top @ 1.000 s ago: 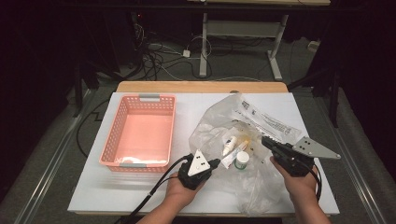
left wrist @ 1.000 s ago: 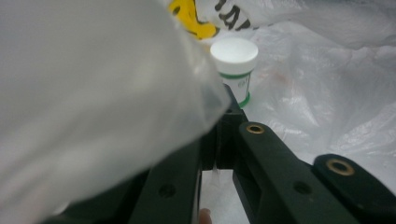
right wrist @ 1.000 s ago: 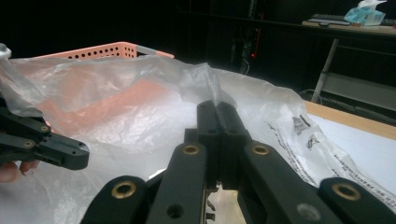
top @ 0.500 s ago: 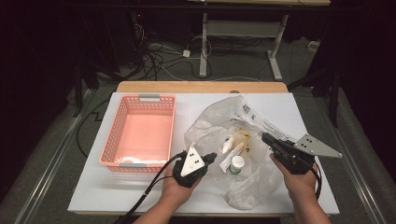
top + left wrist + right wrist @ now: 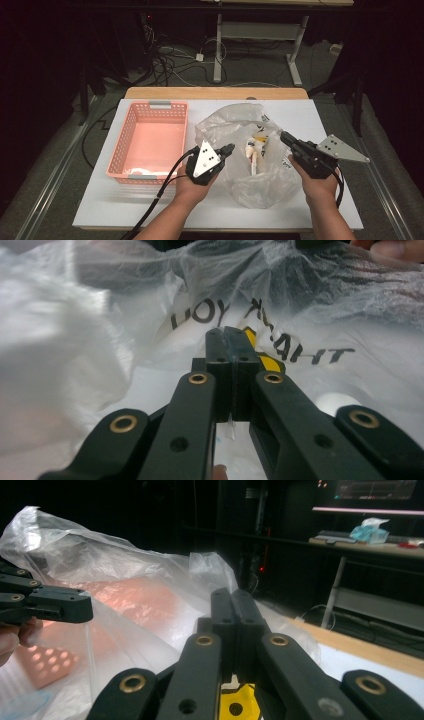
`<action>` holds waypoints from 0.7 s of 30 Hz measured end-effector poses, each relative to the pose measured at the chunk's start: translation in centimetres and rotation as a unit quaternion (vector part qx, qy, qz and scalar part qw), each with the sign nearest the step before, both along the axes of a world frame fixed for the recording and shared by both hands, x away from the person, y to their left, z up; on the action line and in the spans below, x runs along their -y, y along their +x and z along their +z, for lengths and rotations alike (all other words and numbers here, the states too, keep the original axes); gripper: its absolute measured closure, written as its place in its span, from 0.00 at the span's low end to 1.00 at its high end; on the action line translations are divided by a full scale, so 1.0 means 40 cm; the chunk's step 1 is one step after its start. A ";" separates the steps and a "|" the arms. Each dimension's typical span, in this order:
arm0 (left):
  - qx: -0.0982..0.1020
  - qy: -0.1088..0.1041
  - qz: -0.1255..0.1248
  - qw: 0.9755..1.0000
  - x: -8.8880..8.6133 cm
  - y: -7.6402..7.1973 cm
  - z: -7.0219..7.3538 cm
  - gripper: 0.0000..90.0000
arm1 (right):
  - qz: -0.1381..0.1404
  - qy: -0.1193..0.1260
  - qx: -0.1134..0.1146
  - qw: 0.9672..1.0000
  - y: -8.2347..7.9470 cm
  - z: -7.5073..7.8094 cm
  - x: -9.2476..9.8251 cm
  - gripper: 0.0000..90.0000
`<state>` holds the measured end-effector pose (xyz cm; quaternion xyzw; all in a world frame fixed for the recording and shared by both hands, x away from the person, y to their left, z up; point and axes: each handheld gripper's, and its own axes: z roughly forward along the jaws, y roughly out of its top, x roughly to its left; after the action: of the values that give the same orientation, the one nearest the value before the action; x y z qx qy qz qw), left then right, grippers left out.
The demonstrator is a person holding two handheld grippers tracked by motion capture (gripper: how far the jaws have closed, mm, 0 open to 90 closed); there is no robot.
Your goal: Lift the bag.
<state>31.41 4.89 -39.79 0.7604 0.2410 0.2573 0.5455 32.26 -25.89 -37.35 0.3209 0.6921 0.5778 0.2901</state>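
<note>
One clear plastic bag (image 5: 250, 150), crumpled with small items inside, lay on the white table (image 5: 125, 210) beside one pink basket (image 5: 150, 142), between the left gripper (image 5: 227, 150) and right gripper (image 5: 286, 137). In the left gripper view, the jaws pinched bag film printed with black letters. In the right gripper view, the jaws likewise pinched the bag's film.

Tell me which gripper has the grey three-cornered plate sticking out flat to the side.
The right gripper: its grey plate juts out sideways, nearly level. The left gripper's plate stands tilted on top. Both pinch the plastic bag.
</note>
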 end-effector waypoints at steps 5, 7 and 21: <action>0.020 -0.007 0.007 1.000 0.007 0.024 0.039 0.97 | -0.005 0.013 0.019 1.000 0.020 0.032 -0.017 1.00; 0.024 -0.015 0.008 1.000 0.009 0.031 0.055 0.97 | -0.008 0.020 0.029 0.999 0.024 0.047 -0.024 1.00; 0.072 -0.046 0.013 0.996 0.030 0.079 0.183 0.97 | -0.036 0.047 0.081 0.995 0.056 0.115 -0.036 1.00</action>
<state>34.58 3.70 -32.48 0.7107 0.2230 0.3068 0.5926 34.49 -24.45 -32.74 0.3107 0.6265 0.6229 0.3508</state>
